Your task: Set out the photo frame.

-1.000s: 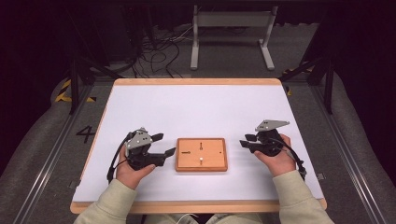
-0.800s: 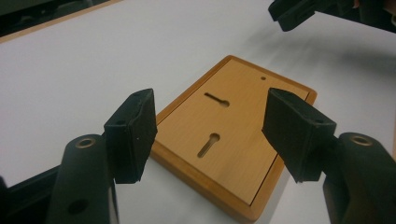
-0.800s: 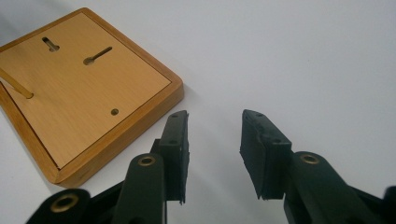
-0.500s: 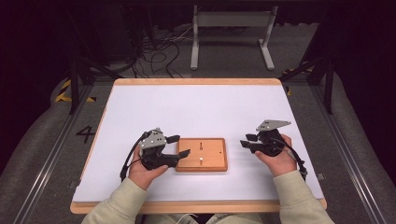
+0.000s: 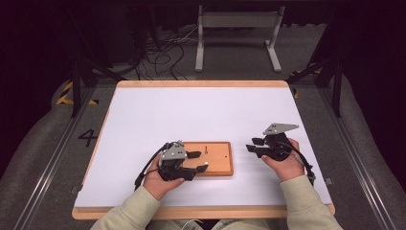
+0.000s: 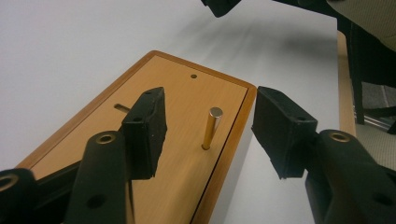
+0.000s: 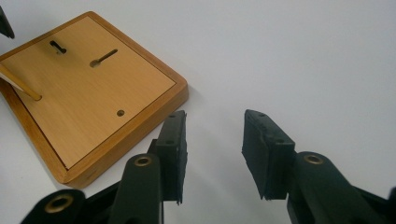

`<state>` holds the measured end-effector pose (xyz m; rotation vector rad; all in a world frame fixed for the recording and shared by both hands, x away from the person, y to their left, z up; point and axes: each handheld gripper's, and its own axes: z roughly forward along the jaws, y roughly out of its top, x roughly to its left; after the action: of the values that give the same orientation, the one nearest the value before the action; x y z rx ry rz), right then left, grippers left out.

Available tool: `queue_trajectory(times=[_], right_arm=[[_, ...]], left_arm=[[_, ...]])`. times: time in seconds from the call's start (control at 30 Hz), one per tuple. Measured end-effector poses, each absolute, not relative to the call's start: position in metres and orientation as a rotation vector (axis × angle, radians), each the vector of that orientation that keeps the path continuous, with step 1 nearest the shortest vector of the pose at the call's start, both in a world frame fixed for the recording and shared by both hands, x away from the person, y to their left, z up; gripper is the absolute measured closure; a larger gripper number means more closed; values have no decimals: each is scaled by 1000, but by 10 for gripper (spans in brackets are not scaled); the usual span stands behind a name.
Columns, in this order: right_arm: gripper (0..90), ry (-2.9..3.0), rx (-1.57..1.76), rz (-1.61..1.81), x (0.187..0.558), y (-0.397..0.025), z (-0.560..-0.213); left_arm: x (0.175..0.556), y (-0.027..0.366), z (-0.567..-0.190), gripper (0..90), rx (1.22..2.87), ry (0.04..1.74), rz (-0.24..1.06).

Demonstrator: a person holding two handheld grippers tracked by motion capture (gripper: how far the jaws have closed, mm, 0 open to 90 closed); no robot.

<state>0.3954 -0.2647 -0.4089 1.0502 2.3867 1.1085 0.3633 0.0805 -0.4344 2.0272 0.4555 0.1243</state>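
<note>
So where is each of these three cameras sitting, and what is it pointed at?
High view: fixed above the person's side, looking forward and down at the white table; forearms, hands and both tools show.
Left gripper view: rides the left tool, looking along its open jaws at the brass pin standing in the wooden board.
Right gripper view: rides the right tool, jaws open over bare table beside the board.
All three share the board.

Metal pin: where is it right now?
The metal pin stands upright in the wooden board, near the board's edge, between the open fingers of the left gripper; the gripper isn't touching it.
</note>
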Motion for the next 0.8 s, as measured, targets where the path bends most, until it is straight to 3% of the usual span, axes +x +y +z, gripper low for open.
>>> queue_trajectory(times=[0.27, 0.47, 0.67, 0.8], right_arm=[[604, 2388, 1056, 1108, 394, -266, -410], [604, 2390, 1057, 1103, 394, -267, -411], [604, 2391, 1066, 1100, 393, -267, -411], [604, 2392, 1068, 1100, 393, -268, -412]], left_arm=[[370, 72, -445, 514, 2048, 449, 106], [372, 65, -453, 623, 2074, 442, 124], [372, 60, -457, 813, 2094, 422, 119], [369, 59, -456, 837, 2111, 419, 144]])
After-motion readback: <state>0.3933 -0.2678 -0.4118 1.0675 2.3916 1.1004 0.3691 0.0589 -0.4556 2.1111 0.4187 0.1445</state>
